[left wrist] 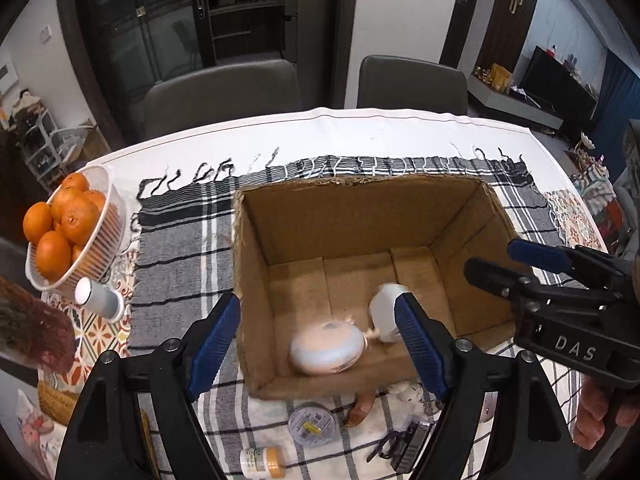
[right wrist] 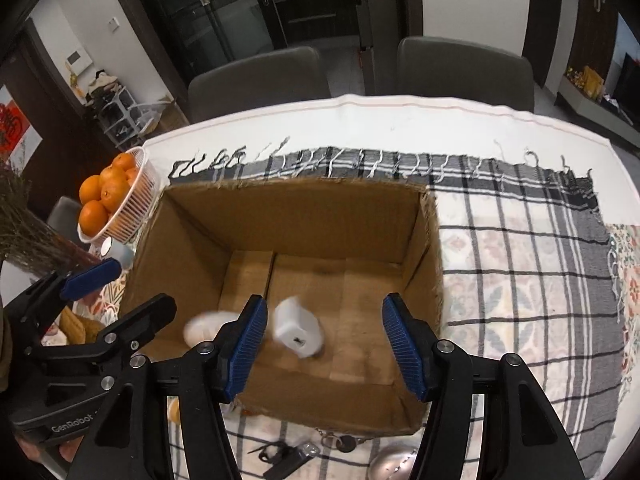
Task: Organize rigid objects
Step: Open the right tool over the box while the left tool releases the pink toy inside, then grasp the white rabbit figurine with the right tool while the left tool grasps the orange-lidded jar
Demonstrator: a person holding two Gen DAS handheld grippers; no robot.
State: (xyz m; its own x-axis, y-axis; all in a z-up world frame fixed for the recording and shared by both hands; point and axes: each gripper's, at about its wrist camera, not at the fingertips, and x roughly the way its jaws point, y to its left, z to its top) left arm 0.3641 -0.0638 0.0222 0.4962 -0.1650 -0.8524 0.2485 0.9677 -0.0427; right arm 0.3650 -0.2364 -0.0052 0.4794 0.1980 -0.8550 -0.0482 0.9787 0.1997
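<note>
An open cardboard box (left wrist: 256, 280) (right wrist: 428, 248) stands on a plaid cloth. Inside it lie a round white container (left wrist: 326, 348) (right wrist: 206, 326) and a white charger block (left wrist: 384, 310) (right wrist: 298, 328), both motion-blurred. My left gripper (left wrist: 320, 344) is open and empty above the box's near left side. My right gripper (right wrist: 324, 346) is open and empty above the box; it also shows in the left wrist view (left wrist: 504, 264). On the cloth in front of the box lie a round tin (left wrist: 311, 426), a pill bottle (left wrist: 262, 462) and a black clip (left wrist: 404, 446).
A white basket of oranges (left wrist: 68, 228) (right wrist: 116, 200) and a white cup (left wrist: 98, 300) stand left of the box. Keys (right wrist: 340, 442) and a metal lid (right wrist: 394, 464) lie by the box's near edge. Two grey chairs (left wrist: 224, 92) stand behind the table.
</note>
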